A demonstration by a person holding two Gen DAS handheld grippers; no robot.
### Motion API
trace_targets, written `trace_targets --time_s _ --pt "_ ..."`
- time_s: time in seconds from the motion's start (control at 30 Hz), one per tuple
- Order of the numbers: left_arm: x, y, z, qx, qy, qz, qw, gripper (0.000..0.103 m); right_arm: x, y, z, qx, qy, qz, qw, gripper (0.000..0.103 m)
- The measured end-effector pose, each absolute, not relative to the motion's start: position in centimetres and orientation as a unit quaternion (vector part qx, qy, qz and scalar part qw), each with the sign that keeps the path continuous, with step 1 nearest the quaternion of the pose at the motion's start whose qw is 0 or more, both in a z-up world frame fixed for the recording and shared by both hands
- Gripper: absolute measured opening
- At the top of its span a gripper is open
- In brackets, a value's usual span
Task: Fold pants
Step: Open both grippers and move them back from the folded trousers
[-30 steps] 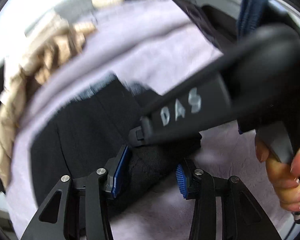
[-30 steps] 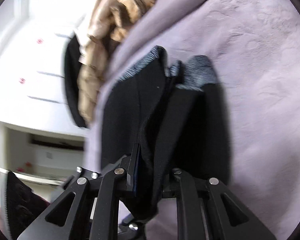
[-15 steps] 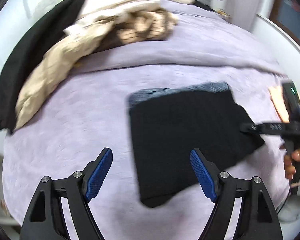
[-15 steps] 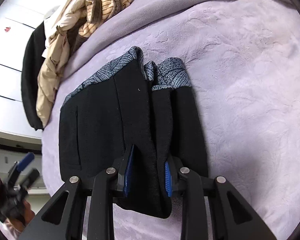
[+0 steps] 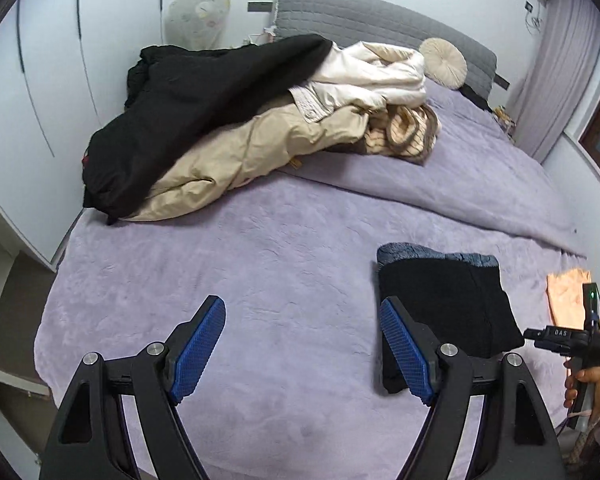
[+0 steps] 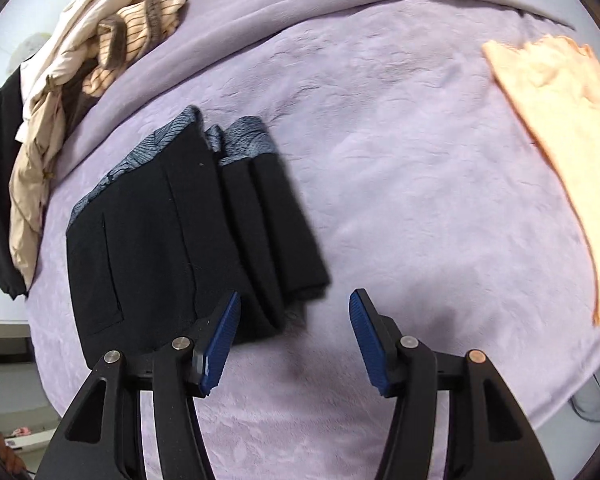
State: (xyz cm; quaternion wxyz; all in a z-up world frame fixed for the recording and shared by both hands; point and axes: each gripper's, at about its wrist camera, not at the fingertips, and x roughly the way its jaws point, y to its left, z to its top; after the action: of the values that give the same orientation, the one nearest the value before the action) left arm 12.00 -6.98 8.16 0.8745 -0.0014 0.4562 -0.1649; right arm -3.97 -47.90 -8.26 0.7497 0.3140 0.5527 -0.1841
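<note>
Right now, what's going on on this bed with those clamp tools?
A person is folding laundry with a two-finger gripper in each hand. The black pants with a grey patterned waistband lie folded into a compact bundle on the lilac plush bedspread. The left gripper is open and empty. The right gripper is opening just past the bundle, nothing between its blue pads. A heap of unfolded clothes waits near the headboard.

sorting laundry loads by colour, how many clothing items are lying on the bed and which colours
black: 2, the folded pants and a coat
beige or cream: 2, jackets
striped tan: 1, knit garment
peach: 1, cloth
total: 6 visible, the heap may hide more
</note>
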Motion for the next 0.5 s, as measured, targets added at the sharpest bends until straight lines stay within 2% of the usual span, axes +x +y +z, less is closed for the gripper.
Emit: trace_targets --time_s 0.23,0.5 --pt "11.6 -1.8 8.6 -0.031 0.450 -0.115 0.885 0.081 -6.2 -48.1 -6.7 0.335 0.544 -0.206 0.741 0.061" --pt "10.8 -2.1 9.4 -0.019 0.455 -0.130 0.881 0.081 -6.4 -46.1 -3.4 0.357 0.510 -0.163 0.765 0.061"
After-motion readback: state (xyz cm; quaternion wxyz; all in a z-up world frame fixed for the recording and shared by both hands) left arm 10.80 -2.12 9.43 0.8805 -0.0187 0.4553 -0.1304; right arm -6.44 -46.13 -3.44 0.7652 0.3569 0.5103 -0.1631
